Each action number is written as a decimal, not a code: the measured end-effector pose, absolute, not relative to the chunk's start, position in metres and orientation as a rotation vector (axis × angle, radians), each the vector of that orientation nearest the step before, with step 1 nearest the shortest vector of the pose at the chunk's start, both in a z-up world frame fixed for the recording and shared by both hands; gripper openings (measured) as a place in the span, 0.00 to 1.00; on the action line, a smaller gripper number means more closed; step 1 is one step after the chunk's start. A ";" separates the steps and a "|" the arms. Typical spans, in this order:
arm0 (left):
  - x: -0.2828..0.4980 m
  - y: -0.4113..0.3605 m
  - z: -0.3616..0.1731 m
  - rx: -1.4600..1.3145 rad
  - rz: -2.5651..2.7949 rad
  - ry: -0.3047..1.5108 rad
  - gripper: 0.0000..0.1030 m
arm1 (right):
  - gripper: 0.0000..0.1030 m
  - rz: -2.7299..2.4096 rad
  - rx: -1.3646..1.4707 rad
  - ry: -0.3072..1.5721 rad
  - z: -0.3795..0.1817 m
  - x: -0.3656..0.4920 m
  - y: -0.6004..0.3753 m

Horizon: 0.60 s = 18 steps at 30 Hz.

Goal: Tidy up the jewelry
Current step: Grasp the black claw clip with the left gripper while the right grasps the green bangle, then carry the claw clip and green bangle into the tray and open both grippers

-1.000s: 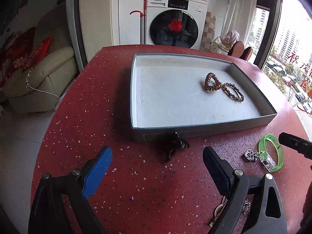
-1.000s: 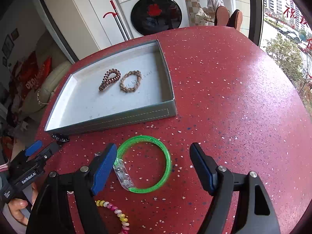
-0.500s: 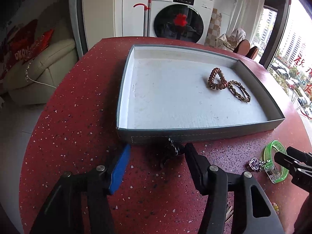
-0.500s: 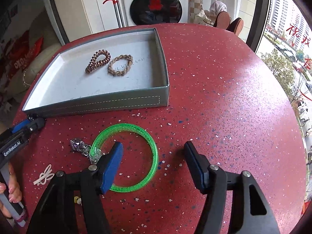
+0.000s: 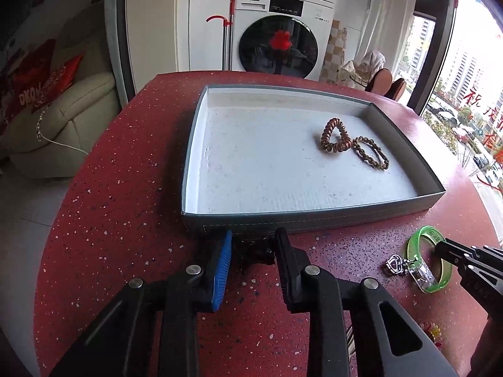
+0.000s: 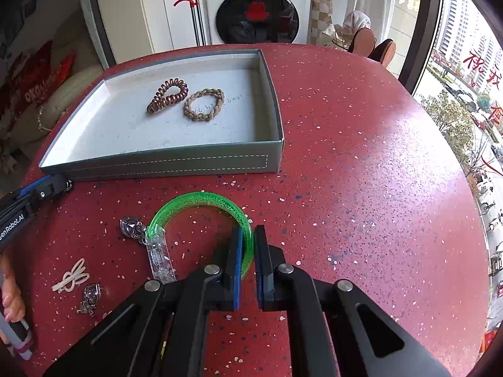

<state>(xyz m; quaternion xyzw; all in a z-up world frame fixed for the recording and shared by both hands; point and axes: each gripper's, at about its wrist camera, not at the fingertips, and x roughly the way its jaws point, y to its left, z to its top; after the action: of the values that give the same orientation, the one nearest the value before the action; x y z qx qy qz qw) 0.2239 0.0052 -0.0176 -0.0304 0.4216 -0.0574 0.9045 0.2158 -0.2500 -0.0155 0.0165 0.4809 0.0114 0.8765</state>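
Right wrist view is showing the right hand-held gripper (image 6: 247, 245) clamping the near-right arc of the green bangle (image 6: 201, 201), which is lying flat on the red table (image 6: 361, 172) just in front of the grey tray (image 6: 176, 161). Its jaws have just been closing, and the bangle's band is now sitting between the pads. The bangle looks like stiff, glossy plastic, light but likely to be slippery, so a hold across the band well clear of the clear clasp (image 6: 158, 257) and the small silver charm (image 6: 130, 227) seems the safer choice; the charm will probably be dangling once it is lifted.

In the left wrist view, the left hand-held gripper (image 5: 253, 246) is narrowing around a small dark hair tie (image 5: 257, 249) lying against the tray's front wall. Its jaws have just been closing too, but whether the pads are already pressing on it is hard to tell, since the piece is dark and in shadow. It looks soft and light, so it should be squashing rather than slipping.

A coiled brown hair tie (image 6: 168, 94) and a braided one (image 6: 204, 103) are already lying side by side in the tray.
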 end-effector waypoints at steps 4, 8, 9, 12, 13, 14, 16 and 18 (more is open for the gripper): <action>0.219 0.009 -0.011 -0.067 -0.144 0.855 0.44 | 0.08 0.043 0.061 0.990 -0.008 0.212 -0.254; 0.213 0.013 -0.003 -0.073 -0.164 0.845 0.44 | 0.08 0.075 0.093 0.965 0.005 0.207 -0.257; 0.212 0.014 0.000 -0.075 -0.169 0.841 0.44 | 0.08 0.084 0.102 0.958 0.009 0.206 -0.257; 0.208 0.017 0.011 -0.074 -0.183 0.819 0.44 | 0.08 0.102 0.114 0.934 0.021 0.206 -0.255; 0.207 0.017 0.014 -0.070 -0.186 0.810 0.44 | 0.08 0.109 0.118 0.926 0.025 0.207 -0.254; 0.207 0.017 0.018 -0.067 -0.191 0.802 0.44 | 0.08 0.117 0.125 0.920 0.029 0.209 -0.253; 0.207 0.017 0.025 -0.064 -0.201 0.791 0.44 | 0.08 0.132 0.141 0.912 0.035 0.215 -0.252; 0.209 0.016 0.032 -0.061 -0.210 0.783 0.44 | 0.08 0.138 0.148 0.906 0.039 0.223 -0.251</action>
<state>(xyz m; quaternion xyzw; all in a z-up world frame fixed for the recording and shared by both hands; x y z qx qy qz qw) 0.2090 0.0164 0.0317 -0.0298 0.3807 -0.1020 0.9186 0.2229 -0.2512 0.0392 0.0713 0.4369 0.0668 0.8942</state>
